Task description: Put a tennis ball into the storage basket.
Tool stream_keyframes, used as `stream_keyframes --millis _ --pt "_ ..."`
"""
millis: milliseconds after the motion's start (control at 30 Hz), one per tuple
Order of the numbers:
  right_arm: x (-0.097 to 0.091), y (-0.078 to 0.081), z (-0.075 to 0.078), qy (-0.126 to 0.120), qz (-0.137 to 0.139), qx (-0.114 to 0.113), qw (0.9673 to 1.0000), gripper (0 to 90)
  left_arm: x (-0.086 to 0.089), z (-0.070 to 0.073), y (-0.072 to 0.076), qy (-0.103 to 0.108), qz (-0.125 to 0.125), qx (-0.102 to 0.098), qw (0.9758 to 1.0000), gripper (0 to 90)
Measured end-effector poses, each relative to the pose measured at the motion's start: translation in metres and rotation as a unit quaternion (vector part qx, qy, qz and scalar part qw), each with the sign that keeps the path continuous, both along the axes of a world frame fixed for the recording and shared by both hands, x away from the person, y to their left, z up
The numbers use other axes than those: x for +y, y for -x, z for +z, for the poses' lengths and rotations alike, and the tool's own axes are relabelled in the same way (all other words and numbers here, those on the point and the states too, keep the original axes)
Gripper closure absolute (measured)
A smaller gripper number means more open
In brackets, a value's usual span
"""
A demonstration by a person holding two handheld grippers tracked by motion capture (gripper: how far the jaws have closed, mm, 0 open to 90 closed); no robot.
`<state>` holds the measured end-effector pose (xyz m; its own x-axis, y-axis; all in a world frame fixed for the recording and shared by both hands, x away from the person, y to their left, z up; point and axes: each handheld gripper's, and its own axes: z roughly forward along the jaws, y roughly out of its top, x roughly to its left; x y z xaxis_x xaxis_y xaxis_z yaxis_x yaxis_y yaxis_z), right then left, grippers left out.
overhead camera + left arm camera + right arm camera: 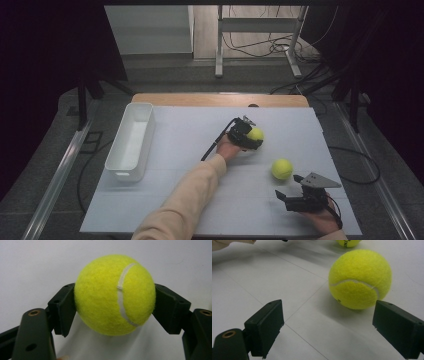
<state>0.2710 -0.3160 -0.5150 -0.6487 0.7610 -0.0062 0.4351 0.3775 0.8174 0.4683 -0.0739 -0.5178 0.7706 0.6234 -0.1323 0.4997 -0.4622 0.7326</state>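
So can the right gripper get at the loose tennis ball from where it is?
Probably yes. The right gripper has its jaws open, and the loose ball lies just ahead of them on bare table. The left gripper is busy clamping the other ball farther off.

- High view: white table [190, 150] evenly lit from above, surroundings dark from 9 to 3 o'clock.
- Soft shadow under the ball [115, 295] at 6 o'clock; sharp fuzz.
- Near ball [360, 278] crisp; background at 12 o'clock blurred.
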Motion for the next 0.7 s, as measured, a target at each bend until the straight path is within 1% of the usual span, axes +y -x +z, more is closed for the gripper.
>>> stream_keyframes --millis 67,133,267,500,700 --pt "0.0 0.0 0.0 0.0 0.0 0.0 1.0 10.5 0.002 0.001 0.0 -0.002 -0.002 -0.001 1.0 26.3" --pt "0.0 0.0 0.0 0.0 0.0 -0.001 1.0 10.5 0.005 0.002 0.0 0.005 -0.004 0.001 1.0 26.4" --pt "0.0 0.0 0.0 0.0 -0.001 -0.001 1.0 10.5 0.007 0.005 0.002 0.009 -0.009 -0.001 0.9999 26.4" --pt "0.0 0.0 0.0 0.001 -0.001 -0.001 1.0 10.5 0.012 0.013 0.01 0.012 -0.018 -0.006 0.9997 26.4" --pt "0.0 0.0 0.0 0.001 -0.001 -0.001 1.0 10.5 0.017 0.019 0.017 0.023 -0.018 -0.015 0.9995 26.4"
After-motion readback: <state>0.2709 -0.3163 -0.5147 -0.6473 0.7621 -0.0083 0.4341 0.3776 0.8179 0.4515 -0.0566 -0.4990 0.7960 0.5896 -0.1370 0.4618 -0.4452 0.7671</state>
